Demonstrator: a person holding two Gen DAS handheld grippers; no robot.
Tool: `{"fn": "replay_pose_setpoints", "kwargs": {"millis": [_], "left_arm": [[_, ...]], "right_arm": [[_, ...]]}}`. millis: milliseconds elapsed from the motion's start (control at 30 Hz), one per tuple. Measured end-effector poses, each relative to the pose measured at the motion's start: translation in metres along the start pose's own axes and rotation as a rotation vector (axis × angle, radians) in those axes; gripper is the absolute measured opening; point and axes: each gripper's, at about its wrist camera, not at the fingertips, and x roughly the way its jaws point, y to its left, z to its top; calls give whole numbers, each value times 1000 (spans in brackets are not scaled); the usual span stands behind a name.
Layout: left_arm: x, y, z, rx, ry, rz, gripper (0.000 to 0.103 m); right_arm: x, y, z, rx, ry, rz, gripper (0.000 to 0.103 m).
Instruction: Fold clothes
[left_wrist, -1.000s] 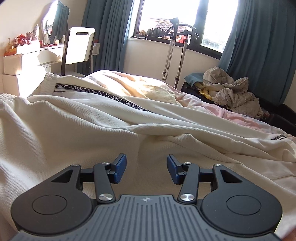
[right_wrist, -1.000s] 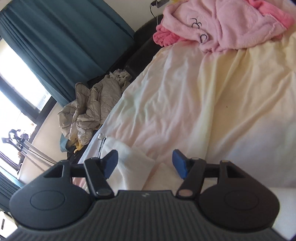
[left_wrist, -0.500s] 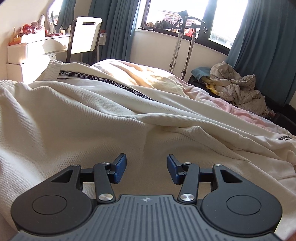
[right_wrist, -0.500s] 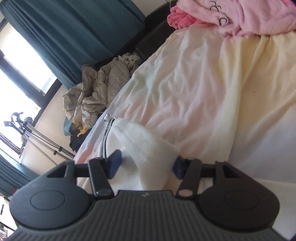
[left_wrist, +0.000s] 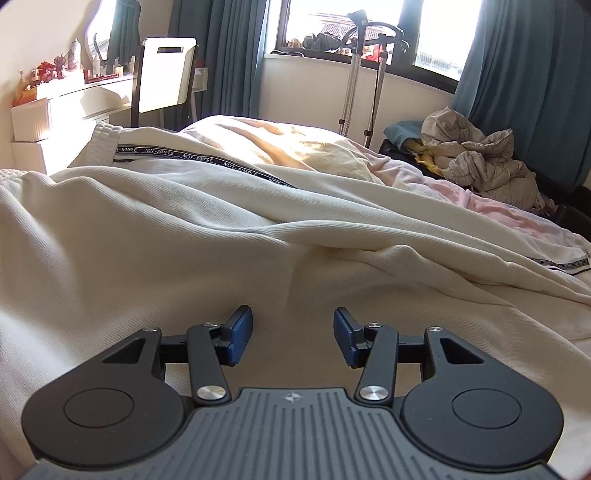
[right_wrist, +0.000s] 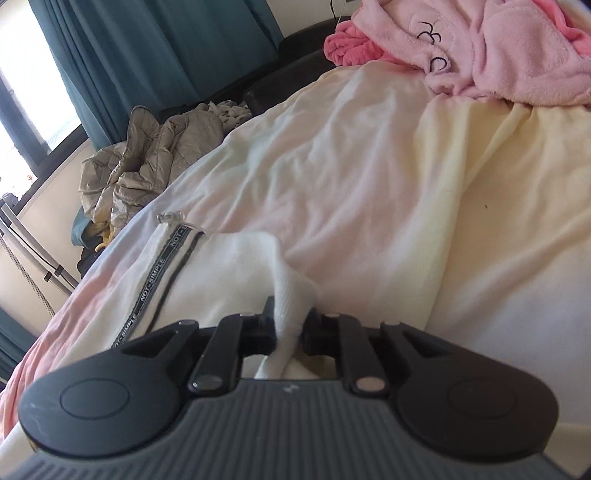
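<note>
Right claw (right_wrist: 290, 328) pinching a bunched hem corner of the cream trousers (left_wrist: 155, 236), jaws just closed on it; left claw (left_wrist: 293, 336) spread, empty, over the cloth. Trousers sprawl across the bed (right_wrist: 406, 192). Soft, limp, thick knit (will sag): grip hems and waistband corners.

The cream garment (left_wrist: 184, 229) with black "NOT-SIMPLE" lettered tape lies spread and wrinkled on the bed, one fold pinched up.
</note>
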Motion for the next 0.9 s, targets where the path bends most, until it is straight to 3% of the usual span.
{"fn": "replay_pose_setpoints", "kwargs": {"millis": [133,200,233,400,633,800,900], "left_arm": [[-1,1,3,-6,6,-13,53],[-3,3,4,-3,0,-27,53],[-4,3,5,2,-4,-29,53],[-16,12,8,-14,-17,-43,53],[-44,22,8,7,-70,-57,53],[-56,31,9,-24,-59,-74,53],[-67,40,9,-31,-57,-52,53]], "right_arm": [[-27,6,4,-35,4,-19,27],[-48,11,1,-73,-19,-24,47],[-58,13,-2,-85,-27,-25,49],[-123,20,-27,-169,-54,38,49],[-204,36,-68,-309,10,202,48],[-265,53,-97,-406,14,323,49],[-291,54,-117,-469,-5,337,53]]}}
